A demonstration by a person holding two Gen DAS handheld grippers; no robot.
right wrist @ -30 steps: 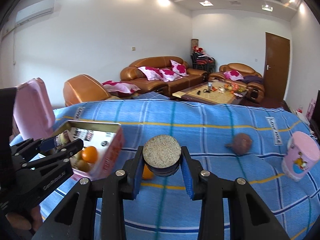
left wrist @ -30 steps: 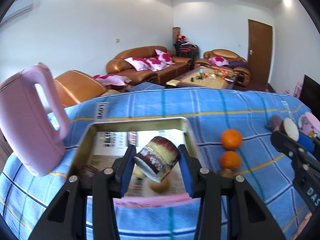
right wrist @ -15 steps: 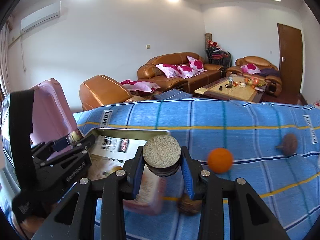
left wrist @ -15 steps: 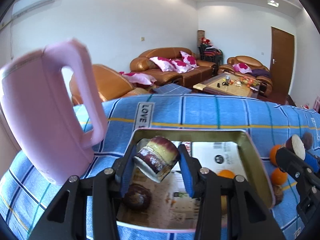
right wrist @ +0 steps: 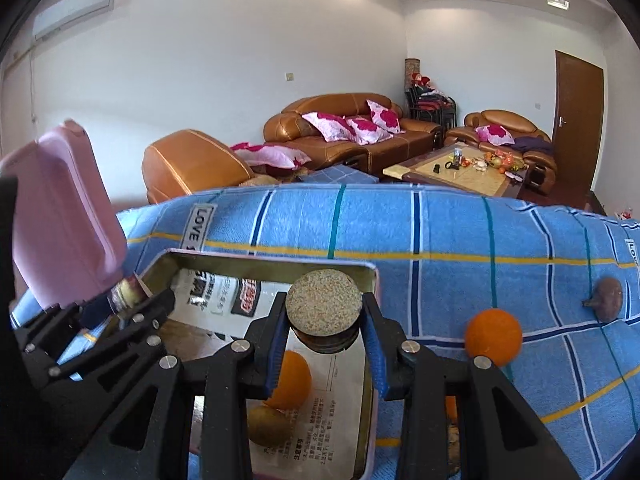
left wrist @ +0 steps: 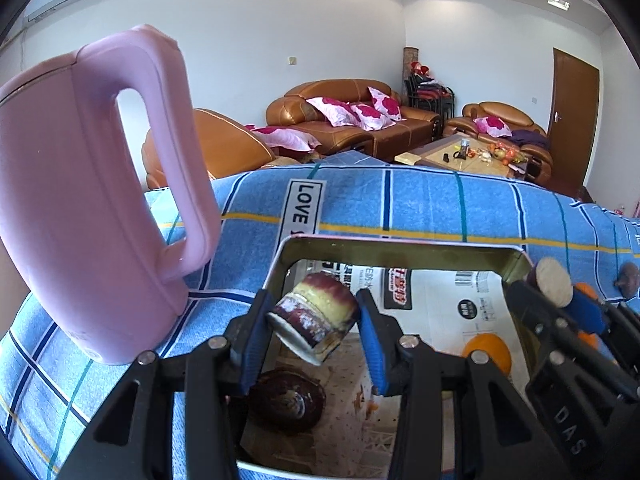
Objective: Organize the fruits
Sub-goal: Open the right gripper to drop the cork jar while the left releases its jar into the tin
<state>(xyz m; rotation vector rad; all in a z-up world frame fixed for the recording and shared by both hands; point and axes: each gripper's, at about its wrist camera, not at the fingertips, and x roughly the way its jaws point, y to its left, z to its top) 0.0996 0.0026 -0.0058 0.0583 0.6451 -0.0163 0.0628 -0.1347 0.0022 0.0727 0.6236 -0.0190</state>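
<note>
- The left gripper is clamped on a purple fruit piece above the tin box.
- The right gripper pinches a round slice over the same box.
- Next move, I think: lower both, then open the fingers.

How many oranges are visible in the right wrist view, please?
3: one orange inside the tin under the right gripper, one on the blue cloth, one partly hidden behind the gripper's arm. More may be hidden.

Both grippers moved over tin.
</note>
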